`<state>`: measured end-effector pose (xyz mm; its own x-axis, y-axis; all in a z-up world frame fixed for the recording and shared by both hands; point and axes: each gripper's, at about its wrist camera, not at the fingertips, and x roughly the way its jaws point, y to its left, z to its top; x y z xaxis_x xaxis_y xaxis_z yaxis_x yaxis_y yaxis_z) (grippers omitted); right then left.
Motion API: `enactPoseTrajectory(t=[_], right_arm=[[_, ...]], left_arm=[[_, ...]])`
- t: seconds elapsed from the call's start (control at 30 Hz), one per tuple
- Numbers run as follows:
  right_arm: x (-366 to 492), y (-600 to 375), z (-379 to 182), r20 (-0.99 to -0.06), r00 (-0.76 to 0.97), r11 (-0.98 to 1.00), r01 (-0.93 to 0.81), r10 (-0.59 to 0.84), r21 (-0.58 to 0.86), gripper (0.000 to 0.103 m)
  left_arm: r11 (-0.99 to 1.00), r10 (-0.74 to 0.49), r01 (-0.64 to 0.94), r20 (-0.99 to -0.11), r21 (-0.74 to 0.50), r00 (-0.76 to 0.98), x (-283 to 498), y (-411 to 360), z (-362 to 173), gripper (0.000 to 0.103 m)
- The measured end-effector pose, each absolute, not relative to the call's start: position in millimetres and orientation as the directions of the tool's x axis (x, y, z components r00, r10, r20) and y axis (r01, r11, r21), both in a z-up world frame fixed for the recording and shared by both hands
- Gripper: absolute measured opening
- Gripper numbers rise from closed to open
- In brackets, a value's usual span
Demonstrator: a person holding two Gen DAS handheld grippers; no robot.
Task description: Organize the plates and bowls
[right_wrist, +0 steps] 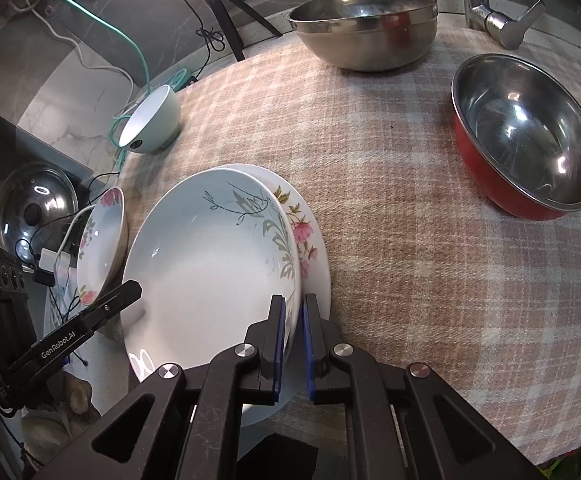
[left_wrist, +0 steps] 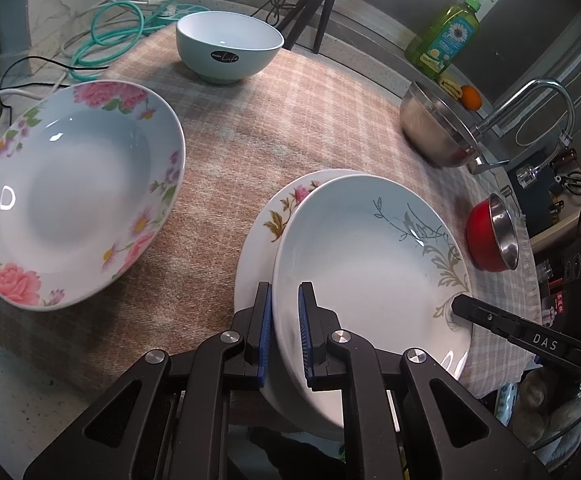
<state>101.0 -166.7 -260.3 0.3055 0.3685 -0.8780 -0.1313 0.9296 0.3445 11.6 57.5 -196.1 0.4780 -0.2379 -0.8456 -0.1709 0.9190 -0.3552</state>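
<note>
Fingers (left_wrist: 305, 332) of both grippers clamp opposite rims of the grey-leaf plate (left_wrist: 370, 264), stacked on a floral plate (left_wrist: 286, 208).

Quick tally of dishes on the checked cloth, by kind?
Ceramic plates: 3 – grey-leaf plate held by both grippers, left gripper and right gripper, over the flower plate; pink-rose plate.
Ceramic bowls: 1 – pale bowl.
Metal bowls: 2 – steel bowl, red bowl.
Total: 6
</note>
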Motion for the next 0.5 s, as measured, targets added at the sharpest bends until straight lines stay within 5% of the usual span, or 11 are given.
enactPoseTrajectory(t=[0.5], right_arm=[[100.0,-180.7,-236.3,-0.875,0.342,0.939,-0.121,0.343,0.321,0.019]], left_arm=[[0.896,-0.238,-0.221,-0.838,-0.384,0.491,-4.6,83.9,-183.2,0.018]])
